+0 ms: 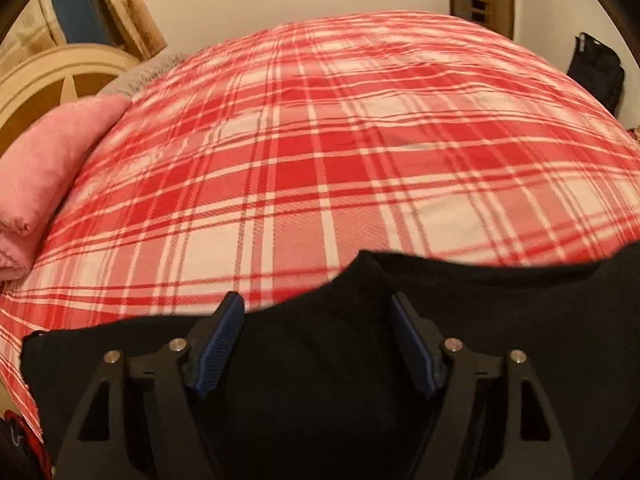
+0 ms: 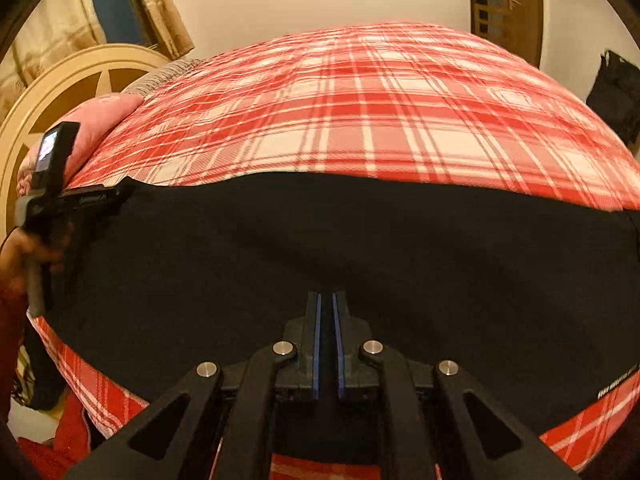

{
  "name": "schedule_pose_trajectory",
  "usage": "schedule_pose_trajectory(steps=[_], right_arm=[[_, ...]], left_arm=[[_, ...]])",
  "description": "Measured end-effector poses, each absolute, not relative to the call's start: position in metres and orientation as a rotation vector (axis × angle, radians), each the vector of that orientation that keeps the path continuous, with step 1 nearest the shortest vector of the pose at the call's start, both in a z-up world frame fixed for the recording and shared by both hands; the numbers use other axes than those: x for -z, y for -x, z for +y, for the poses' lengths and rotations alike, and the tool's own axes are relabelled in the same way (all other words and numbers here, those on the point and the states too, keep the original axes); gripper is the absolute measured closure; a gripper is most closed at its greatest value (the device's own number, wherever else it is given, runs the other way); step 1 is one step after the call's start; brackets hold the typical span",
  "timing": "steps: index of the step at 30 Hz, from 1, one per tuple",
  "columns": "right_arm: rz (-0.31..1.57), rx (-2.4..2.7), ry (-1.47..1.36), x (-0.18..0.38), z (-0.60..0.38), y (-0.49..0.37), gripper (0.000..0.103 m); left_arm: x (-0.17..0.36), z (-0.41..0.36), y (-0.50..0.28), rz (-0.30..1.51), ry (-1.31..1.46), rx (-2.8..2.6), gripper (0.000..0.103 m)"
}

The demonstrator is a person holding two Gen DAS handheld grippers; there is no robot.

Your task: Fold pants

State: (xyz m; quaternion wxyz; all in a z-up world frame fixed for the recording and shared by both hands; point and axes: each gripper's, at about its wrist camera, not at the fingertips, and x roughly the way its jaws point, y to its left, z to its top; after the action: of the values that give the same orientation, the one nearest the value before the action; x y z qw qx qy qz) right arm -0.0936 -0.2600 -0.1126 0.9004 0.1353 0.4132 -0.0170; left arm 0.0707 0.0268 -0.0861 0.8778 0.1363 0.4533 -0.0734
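Black pants (image 2: 320, 248) lie spread flat across the near part of a bed with a red and white plaid cover (image 1: 320, 152), wide dark panel running side to side, top edge straight in the right wrist view, uneven and notched in the left wrist view. Small white print on the fabric at far right edge, unreadable.

Left gripper (image 1: 320, 316) jaws stand apart, blue pads (image 1: 218, 344) either side of the black fabric edge, pads not pressing on it; fabric lies between and below them. In the right wrist view the left gripper (image 2: 120, 196) sits at the pants' top left corner, a hand (image 2: 24, 256) on its handle.

Right gripper (image 2: 327, 300) jaws closed, blue pads nearly together over the middle of the pants; can't tell if any fabric is pinched.

Pink pillow (image 1: 52, 160) at the bed's left, cream headboard (image 1: 48, 76) behind it, dark bag (image 1: 596, 68) by the far wall, right
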Motion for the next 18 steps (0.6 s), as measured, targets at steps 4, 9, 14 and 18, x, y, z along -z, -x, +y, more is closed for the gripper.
schedule_pose_trajectory(steps=[4,9,14,18], right_arm=[[0.855,0.033,-0.276,0.113,-0.260,0.099,0.097],[0.819,0.050,-0.229,0.095,-0.259,0.103,0.097],[0.803,-0.016,-0.376,0.098,-0.262,0.091,0.097],[0.832,-0.077,-0.399,0.118,-0.238,0.103,0.097]], left_arm=[[0.089,0.030,-0.096,0.953,-0.234,0.099,0.018],[0.099,0.030,-0.113,0.939,-0.181,0.010,0.009],[0.087,0.044,-0.115,0.953,-0.086,0.043,0.010],[0.060,0.034,-0.090,0.874,-0.058,0.076,0.011]])
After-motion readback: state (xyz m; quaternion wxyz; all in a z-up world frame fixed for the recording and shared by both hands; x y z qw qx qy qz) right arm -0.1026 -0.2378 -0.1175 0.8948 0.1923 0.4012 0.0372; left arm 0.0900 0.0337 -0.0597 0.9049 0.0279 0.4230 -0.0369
